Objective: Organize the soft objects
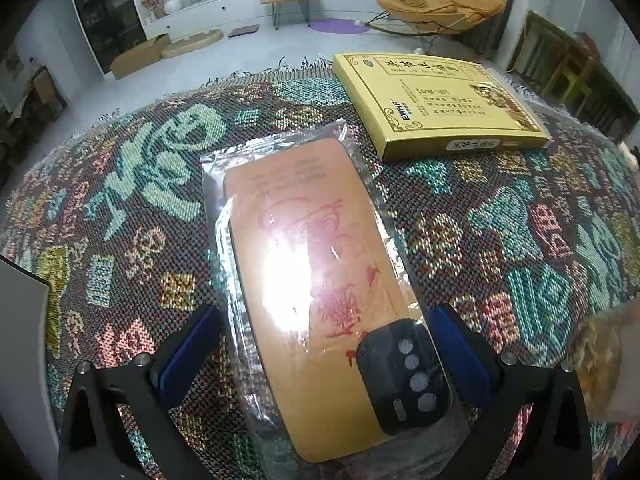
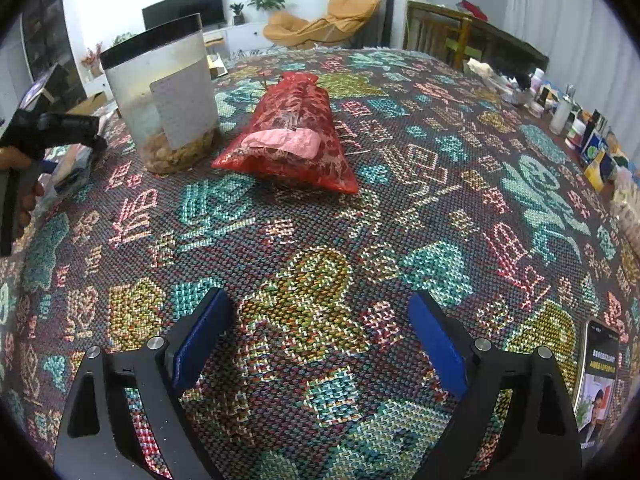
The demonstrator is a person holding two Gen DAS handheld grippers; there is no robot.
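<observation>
In the left wrist view an orange phone case in a clear plastic sleeve (image 1: 312, 248) lies flat on the patterned woven cloth (image 1: 120, 208). My left gripper (image 1: 320, 328) is open, its blue pads (image 1: 188, 344) on either side of the sleeve's near end, apart from it. A yellow flat box (image 1: 436, 100) lies beyond, to the right. In the right wrist view a red mesh bag with a pink wrap inside (image 2: 292, 132) lies on the cloth ahead. My right gripper (image 2: 320, 332) is open and empty, well short of the bag.
A clear canister with a black rim and nuts at the bottom (image 2: 164, 96) stands left of the red bag. Bottles and small boxes (image 2: 576, 128) line the right table edge. A phone (image 2: 600, 380) lies near right. The left hand-held gripper (image 2: 44, 132) shows at far left.
</observation>
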